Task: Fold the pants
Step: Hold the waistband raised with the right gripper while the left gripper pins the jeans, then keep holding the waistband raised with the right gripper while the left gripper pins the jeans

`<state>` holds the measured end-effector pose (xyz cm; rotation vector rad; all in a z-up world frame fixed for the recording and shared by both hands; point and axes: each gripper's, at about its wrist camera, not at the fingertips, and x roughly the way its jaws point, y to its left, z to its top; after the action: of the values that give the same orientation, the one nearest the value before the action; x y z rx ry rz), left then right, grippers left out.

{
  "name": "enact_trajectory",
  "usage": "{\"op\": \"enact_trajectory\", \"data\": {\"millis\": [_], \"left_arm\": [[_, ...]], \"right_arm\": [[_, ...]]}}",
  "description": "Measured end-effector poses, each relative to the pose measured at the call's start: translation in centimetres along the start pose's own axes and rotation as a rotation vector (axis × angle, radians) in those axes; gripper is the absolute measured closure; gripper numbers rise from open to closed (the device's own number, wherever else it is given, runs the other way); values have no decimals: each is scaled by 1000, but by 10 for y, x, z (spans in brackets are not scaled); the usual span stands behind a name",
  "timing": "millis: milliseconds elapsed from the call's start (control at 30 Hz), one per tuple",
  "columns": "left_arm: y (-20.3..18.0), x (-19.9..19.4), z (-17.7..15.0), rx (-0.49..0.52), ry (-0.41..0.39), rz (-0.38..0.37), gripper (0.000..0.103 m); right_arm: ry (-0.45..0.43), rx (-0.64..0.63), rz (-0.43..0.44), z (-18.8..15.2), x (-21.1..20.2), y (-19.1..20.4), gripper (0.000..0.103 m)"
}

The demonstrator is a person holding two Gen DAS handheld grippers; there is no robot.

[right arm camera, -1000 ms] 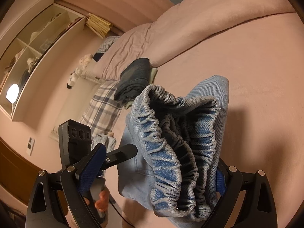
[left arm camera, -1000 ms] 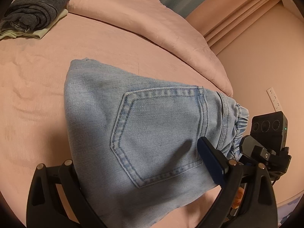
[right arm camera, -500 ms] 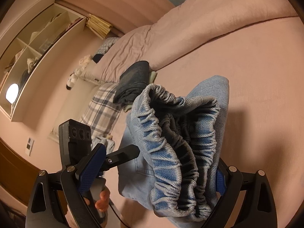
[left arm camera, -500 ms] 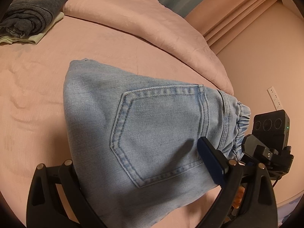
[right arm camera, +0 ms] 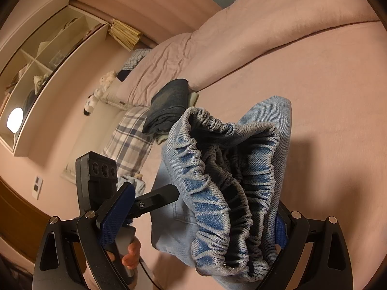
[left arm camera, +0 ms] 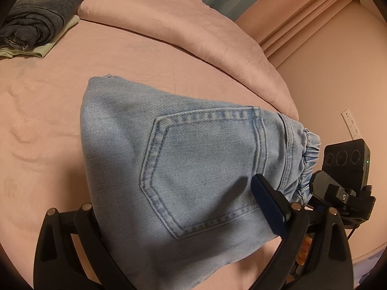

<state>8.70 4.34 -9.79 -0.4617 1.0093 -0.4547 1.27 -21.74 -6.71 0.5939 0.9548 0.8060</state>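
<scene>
The folded light-blue denim pants (left arm camera: 193,169) with a stitched back pocket lie on the pink bed (left arm camera: 60,96), lifted at the near edge. The left gripper (left arm camera: 179,207) has its fingers (left arm camera: 268,205) spread wide, the blue-padded one lying on top of the denim near the pocket; the other is hidden under the cloth, so whether they pinch it cannot be told. The right gripper (right arm camera: 200,220) also stands wide open, the pants' gathered elastic waistband (right arm camera: 217,193) bunched between its fingers (right arm camera: 116,215); a firm grasp cannot be confirmed. A dark folded garment (left arm camera: 38,21) rests on a pale one near the pink duvet (left arm camera: 169,17).
</scene>
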Motion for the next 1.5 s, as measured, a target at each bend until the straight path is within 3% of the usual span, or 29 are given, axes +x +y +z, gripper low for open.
{"op": "enact_trajectory", "data": {"millis": [1500], "left_arm": [[-2, -5, -5, -28, 12, 27, 5]], "right_arm": [[5, 4, -7, 4, 2, -2, 6]]}}
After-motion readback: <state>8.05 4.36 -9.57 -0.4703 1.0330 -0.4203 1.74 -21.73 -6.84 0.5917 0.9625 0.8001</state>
